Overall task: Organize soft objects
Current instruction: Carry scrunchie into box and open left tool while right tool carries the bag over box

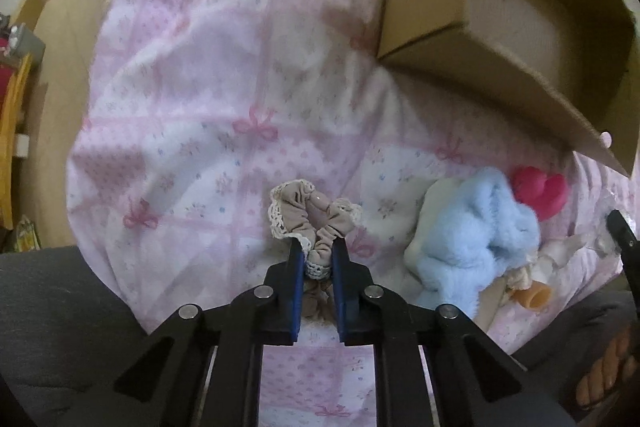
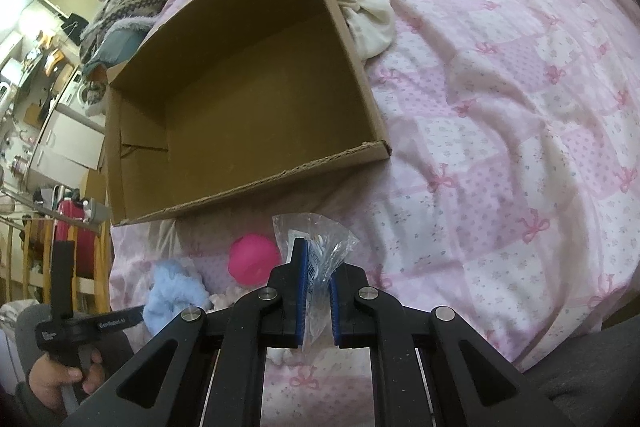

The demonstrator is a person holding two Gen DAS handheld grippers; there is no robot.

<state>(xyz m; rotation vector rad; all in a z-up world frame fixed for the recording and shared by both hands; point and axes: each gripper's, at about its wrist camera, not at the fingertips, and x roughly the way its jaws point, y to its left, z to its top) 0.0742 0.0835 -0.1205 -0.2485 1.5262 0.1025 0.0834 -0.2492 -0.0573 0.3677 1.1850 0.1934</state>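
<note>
Two grips: our left hand-held gripper [image 1: 316, 255] pinches the scrunchie [image 1: 308, 215], right hand-held gripper [image 2: 316, 267] the plastic bag [image 2: 316, 239], presumably for the box [image 2: 248, 187].

Your left tool [image 1: 317, 251] points straight down, its blue pads [image 1: 297, 279] pinched tight with only a narrow gap between them. Your right tool [image 2: 319, 267] tilts steeply downward, its jaws likewise drawn close together. In the right wrist view, your left hand [image 2: 64, 379] wraps around the black handle of its tool, a grey sleeve [image 2: 30, 323] at the wrist.
</note>
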